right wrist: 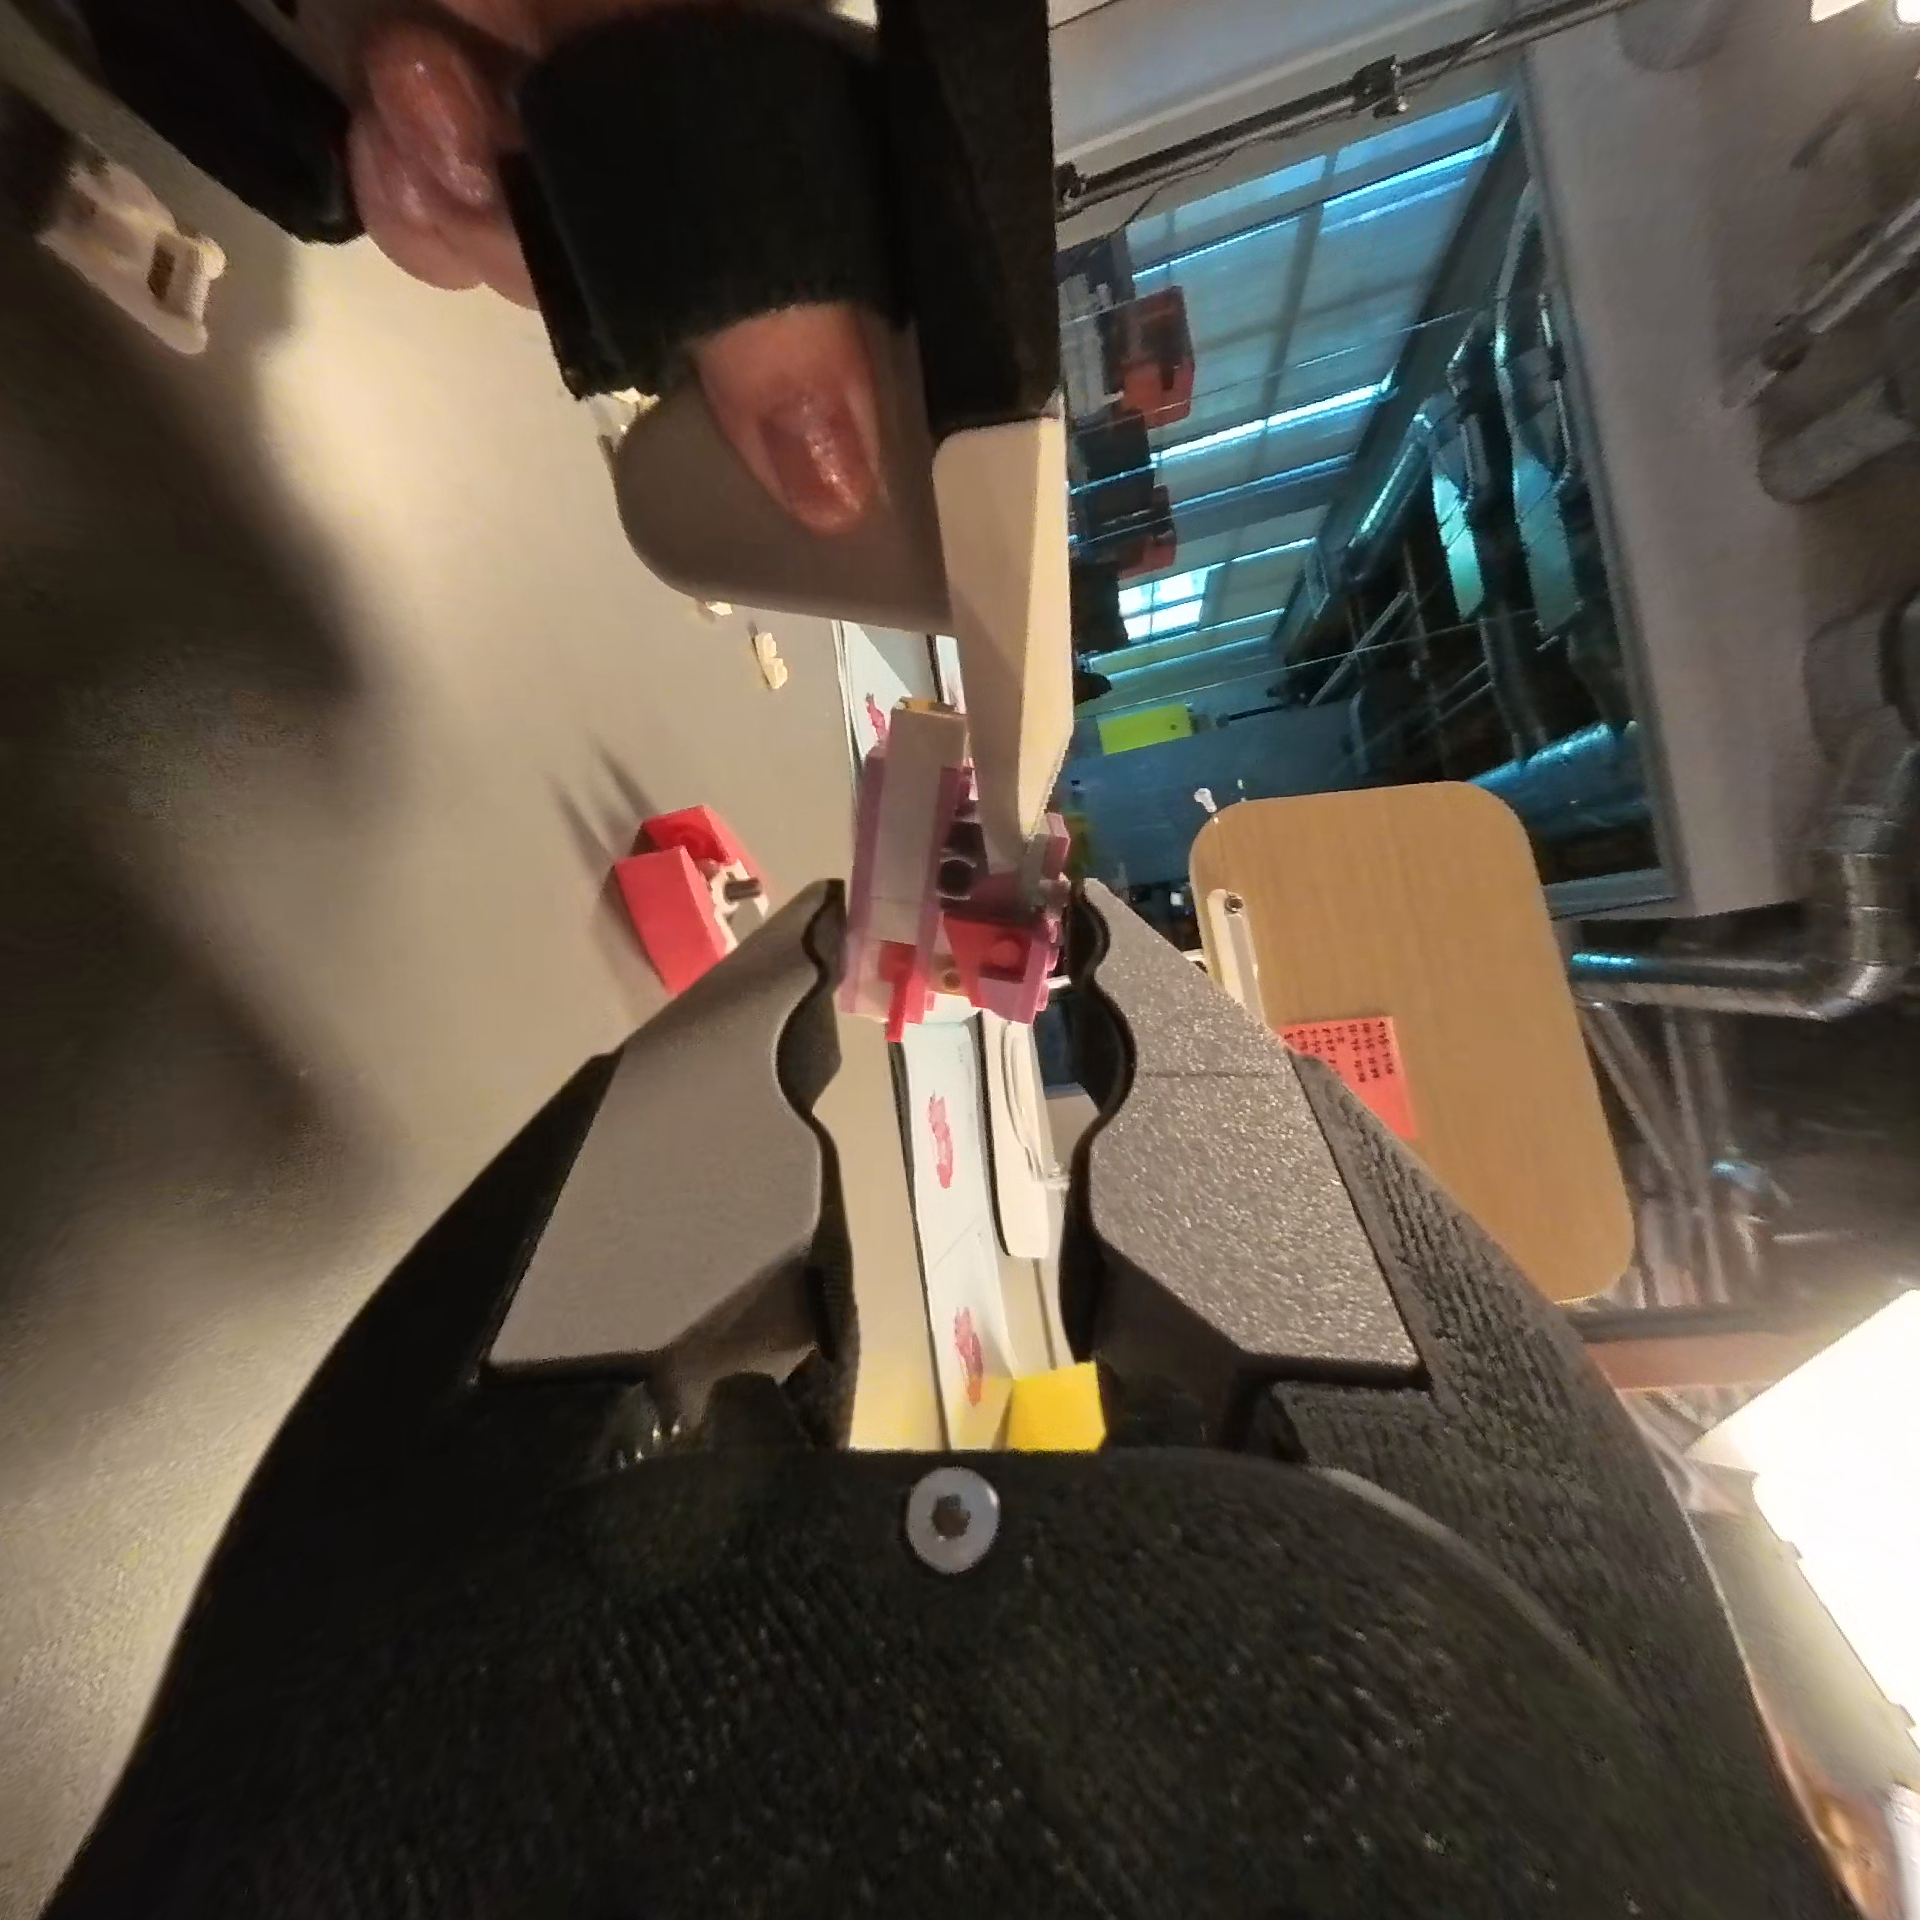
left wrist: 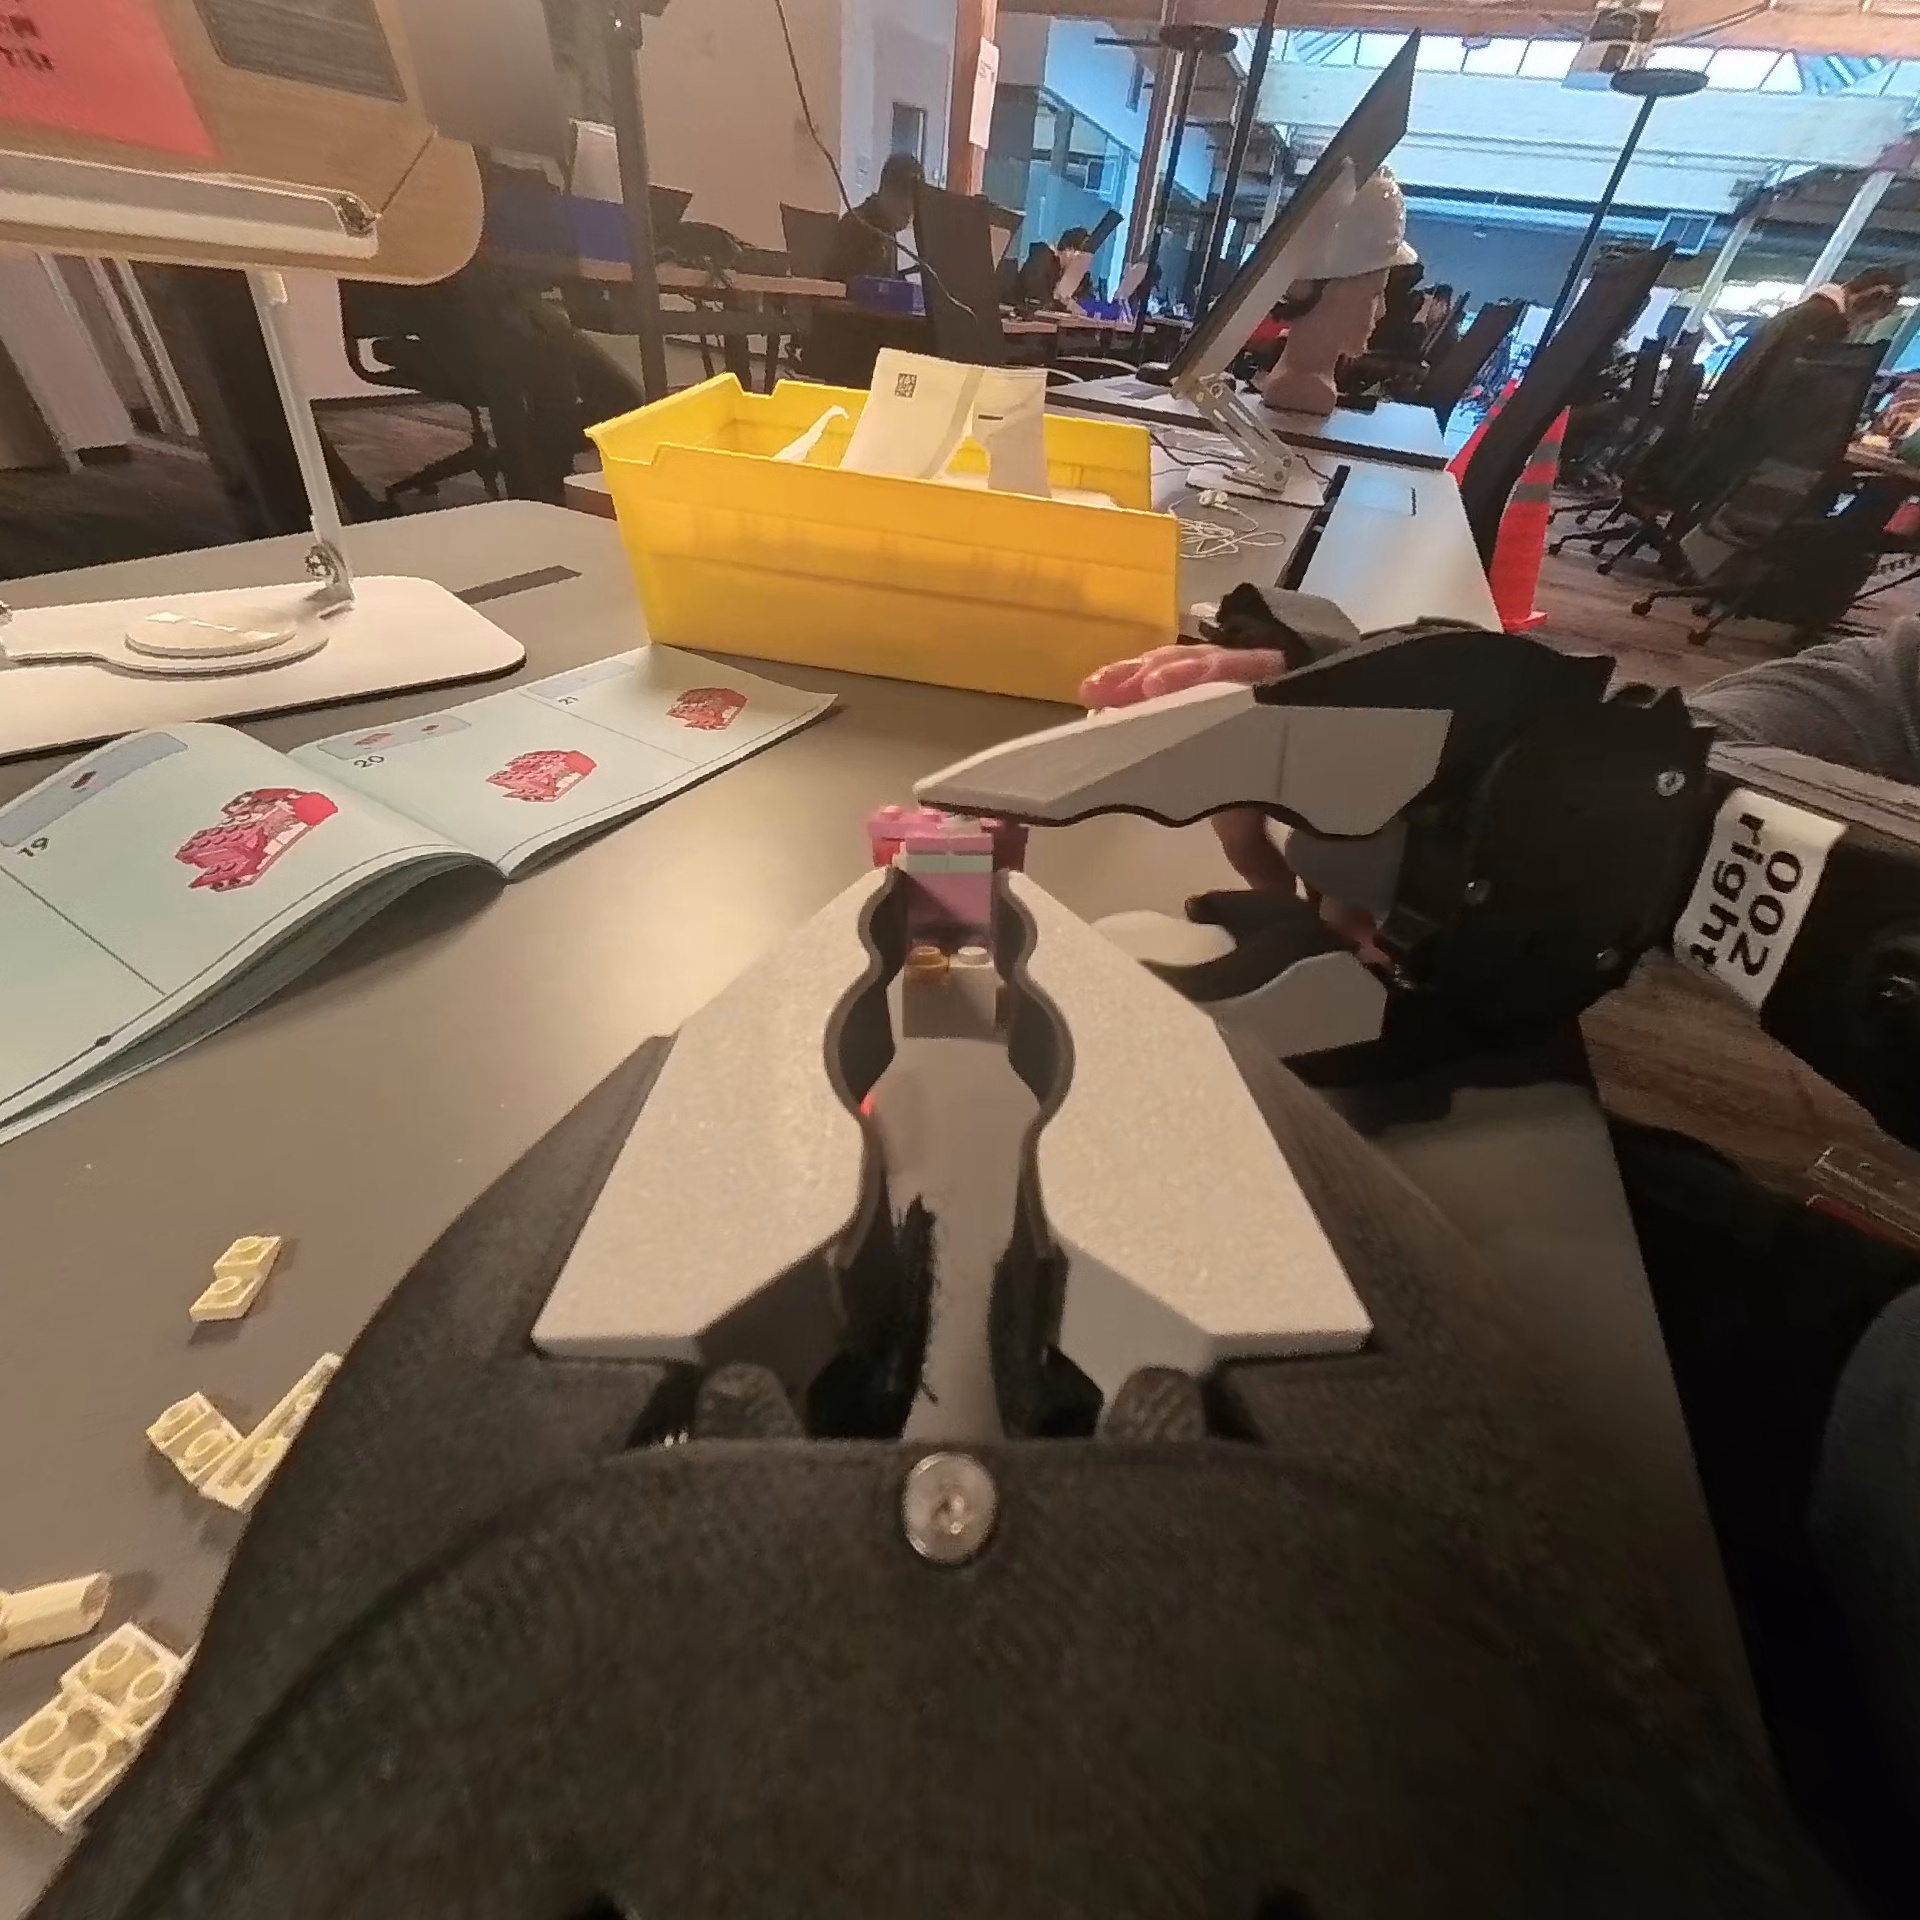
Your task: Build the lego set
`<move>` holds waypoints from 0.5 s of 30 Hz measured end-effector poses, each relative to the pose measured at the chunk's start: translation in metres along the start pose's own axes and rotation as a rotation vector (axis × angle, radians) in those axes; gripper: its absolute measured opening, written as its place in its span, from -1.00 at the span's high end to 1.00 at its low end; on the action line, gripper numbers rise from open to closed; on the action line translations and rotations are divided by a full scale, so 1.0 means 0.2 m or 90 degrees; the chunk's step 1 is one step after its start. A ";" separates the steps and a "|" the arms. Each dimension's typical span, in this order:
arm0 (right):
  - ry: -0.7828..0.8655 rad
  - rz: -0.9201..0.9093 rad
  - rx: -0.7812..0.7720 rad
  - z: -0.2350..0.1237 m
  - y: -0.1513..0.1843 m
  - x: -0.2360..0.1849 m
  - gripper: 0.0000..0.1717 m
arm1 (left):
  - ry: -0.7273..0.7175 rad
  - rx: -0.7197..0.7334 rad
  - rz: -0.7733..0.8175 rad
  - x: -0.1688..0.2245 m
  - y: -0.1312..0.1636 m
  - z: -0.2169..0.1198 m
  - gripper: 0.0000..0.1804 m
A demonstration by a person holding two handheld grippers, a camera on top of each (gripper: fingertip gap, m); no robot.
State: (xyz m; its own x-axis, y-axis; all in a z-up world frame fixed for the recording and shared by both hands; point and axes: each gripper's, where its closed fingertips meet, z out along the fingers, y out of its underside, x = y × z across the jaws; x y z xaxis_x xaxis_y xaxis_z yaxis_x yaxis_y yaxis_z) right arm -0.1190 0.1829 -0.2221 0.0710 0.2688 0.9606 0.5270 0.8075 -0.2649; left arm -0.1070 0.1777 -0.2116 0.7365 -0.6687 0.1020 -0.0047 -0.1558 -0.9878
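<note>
Cream bricks [left wrist: 197, 1444] are lying nearest on the grey desk [left wrist: 436, 997]. The left gripper [left wrist: 951, 883] is pinching a pink brick model [left wrist: 940, 868] above it, jaws narrow. The right gripper [right wrist: 956, 914] is closing on the same model, pads touching. Beyond, the booklet [left wrist: 312, 821] is lying open, then a yellow bin [left wrist: 894, 592].

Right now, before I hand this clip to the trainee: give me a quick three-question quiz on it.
1. True or false: the left hand-held gripper holds nothing.
2. The bin behind the open booklet is: A blue, B yellow, C green.
3. Fill in: the loose bricks on the table, left of that gripper, are ____ coloured.

Key: 1 false, its fingers clamp the pink brick model; 2 B; 3 cream.
</note>
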 end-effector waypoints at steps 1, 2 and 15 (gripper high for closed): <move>0.004 -0.007 -0.001 0.00 0.00 0.00 0.52 | -0.001 -0.001 0.002 0.00 0.00 0.00 0.83; 0.006 -0.012 -0.004 0.00 0.00 0.00 0.52 | -0.002 -0.002 0.002 0.00 0.00 0.00 0.84; 0.027 -0.091 -0.025 0.00 0.02 -0.01 0.53 | -0.022 -0.033 0.001 -0.01 0.04 0.02 0.84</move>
State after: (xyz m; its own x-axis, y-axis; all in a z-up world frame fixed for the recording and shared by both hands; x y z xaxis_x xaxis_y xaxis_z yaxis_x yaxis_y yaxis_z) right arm -0.1168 0.1852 -0.2253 0.0279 0.1299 0.9911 0.5666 0.8148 -0.1228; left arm -0.1054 0.1807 -0.2193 0.7594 -0.6437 0.0949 -0.0409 -0.1927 -0.9804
